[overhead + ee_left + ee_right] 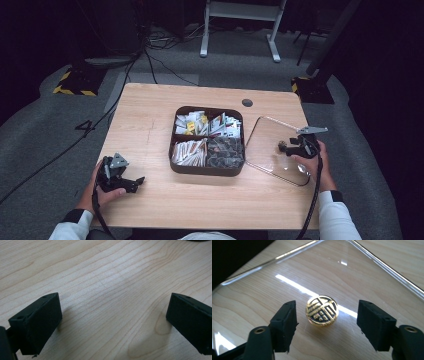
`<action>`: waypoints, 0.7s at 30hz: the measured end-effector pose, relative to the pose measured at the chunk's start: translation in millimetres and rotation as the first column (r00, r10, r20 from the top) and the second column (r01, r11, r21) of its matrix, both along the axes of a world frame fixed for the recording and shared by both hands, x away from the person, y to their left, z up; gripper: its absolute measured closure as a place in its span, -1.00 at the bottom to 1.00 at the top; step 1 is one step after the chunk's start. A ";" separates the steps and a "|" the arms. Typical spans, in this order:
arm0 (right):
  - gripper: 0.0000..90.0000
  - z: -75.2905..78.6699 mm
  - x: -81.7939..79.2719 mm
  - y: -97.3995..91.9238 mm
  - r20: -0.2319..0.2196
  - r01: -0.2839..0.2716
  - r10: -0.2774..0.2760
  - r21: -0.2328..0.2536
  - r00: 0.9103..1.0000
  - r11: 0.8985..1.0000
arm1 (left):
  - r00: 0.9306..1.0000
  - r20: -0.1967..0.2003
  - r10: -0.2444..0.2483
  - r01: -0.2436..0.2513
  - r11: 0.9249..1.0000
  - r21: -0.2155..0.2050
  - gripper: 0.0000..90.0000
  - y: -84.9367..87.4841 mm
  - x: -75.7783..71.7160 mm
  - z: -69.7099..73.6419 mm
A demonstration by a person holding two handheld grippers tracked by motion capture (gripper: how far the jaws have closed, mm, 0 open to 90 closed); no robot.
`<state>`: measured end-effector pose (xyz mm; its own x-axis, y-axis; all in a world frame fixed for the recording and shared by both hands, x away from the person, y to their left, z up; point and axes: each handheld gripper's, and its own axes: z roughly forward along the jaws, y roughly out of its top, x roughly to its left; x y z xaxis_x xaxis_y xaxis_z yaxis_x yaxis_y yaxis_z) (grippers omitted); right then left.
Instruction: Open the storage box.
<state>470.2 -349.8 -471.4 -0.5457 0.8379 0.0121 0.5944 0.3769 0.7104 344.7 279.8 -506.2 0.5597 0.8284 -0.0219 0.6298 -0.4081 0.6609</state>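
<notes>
Clear lid (272, 150) flat on wooden table (150, 125), just right of brown four-part tray (207, 141) of packets. Right gripper (287, 146) over lid; left gripper (135, 182) low at table's near-left.

Left gripper view: jaws wide apart, bare wood between.

Right gripper view: jaws apart either side of gold knob (321, 310) on lid, not touching.

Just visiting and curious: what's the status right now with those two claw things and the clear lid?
Left gripper open, resting on bare table. Right gripper open, jaws either side of gold knob on clear lid, not gripping. Lid flat beside tray. Nothing blocking.
</notes>
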 end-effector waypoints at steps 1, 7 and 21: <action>-0.32 1.4 -0.3 1.1 0.005 -0.006 0.006 0.014 1.000 1.000 | 1.000 0.000 0.000 0.000 1.000 -0.002 -0.99 0.0 -0.1 -0.1; -0.40 8.8 -0.8 9.7 0.018 -0.019 0.018 0.041 1.000 0.999 | 1.000 0.004 0.006 -0.006 1.000 -0.001 -0.99 -0.2 -0.4 -0.2; -0.37 26.6 -4.9 43.0 0.061 -0.085 0.081 0.071 0.995 0.994 | 1.000 0.001 0.003 -0.003 1.000 0.000 -0.99 0.1 -0.3 -0.1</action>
